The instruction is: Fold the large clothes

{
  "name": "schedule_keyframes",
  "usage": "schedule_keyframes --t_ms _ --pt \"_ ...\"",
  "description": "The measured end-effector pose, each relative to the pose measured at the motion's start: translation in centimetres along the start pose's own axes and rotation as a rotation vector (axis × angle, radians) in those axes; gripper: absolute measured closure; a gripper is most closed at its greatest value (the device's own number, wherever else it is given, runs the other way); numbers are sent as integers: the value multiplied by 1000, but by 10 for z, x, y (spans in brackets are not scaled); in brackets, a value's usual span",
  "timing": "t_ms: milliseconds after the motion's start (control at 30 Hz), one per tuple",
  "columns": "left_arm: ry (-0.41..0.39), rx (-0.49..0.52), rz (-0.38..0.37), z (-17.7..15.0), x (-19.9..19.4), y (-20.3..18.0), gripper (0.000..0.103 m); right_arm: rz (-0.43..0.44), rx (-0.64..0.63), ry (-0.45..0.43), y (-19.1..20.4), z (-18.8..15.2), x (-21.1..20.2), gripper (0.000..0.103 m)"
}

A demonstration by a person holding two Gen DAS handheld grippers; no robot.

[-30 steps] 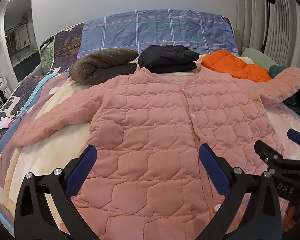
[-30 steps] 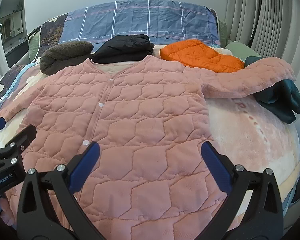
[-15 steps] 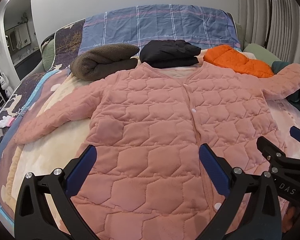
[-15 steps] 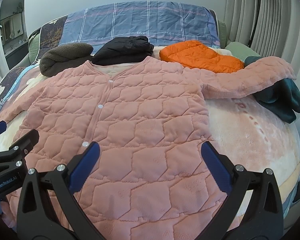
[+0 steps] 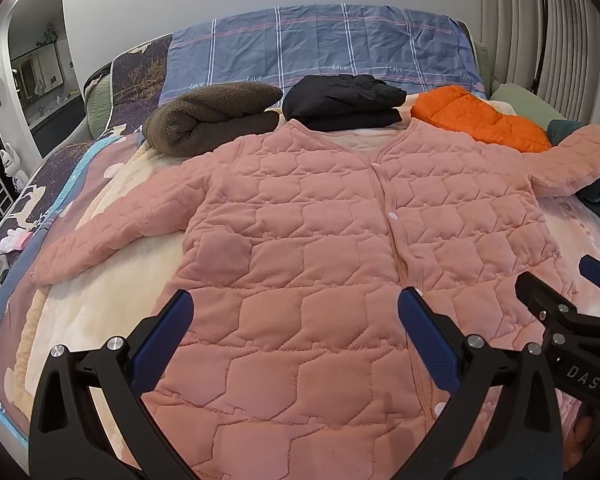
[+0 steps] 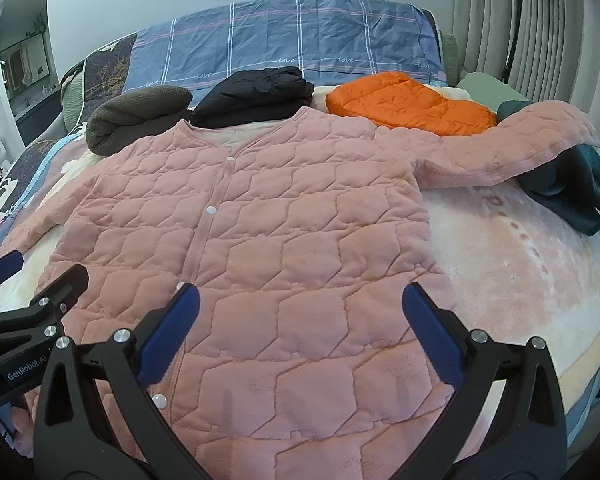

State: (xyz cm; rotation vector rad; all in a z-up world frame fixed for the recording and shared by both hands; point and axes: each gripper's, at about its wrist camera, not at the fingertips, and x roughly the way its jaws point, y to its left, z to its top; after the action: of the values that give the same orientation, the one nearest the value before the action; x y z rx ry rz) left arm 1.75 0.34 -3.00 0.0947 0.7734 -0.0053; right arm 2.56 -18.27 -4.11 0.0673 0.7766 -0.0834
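Bed [image 5: 100, 312] with a pink quilted jacket [image 5: 340, 240] spread flat, front up, snaps closed, collar toward the headboard. Beyond the collar lie three folded garments in a row: a brown fleece [image 5: 216, 118], a black jacket [image 5: 344, 102] touching the collar, and an orange puffer jacket [image 5: 480, 120]. The pink jacket's one sleeve [image 6: 508, 148] reaches out over the orange puffer's edge and rests on a dark teal garment [image 6: 572, 188] at the bed's side; the other sleeve [image 5: 112, 236] lies angled out on the cream blanket. A blue plaid pillow [image 5: 320, 48] stands against the wall behind.

My left tool [image 5: 296, 344] hangs above the jacket's lower hem, its blue pads spread wide, holding nothing. My right tool [image 6: 300, 340] hangs alongside over the same hem, likewise spread wide and empty. Each tool shows at the edge of the other's view.
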Motion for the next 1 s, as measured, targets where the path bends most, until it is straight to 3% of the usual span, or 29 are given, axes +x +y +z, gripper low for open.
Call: schedule_keyframes --t_ms 400,833,1000 --pt "0 10 -2 1 1 1 1 -13 -32 -11 6 2 -2 2" --pt "-6 -1 -46 0 3 3 1 -20 -33 -12 7 2 -2 2" --pt "-7 -14 -96 -1 2 5 1 -30 -32 -6 7 2 0 2"
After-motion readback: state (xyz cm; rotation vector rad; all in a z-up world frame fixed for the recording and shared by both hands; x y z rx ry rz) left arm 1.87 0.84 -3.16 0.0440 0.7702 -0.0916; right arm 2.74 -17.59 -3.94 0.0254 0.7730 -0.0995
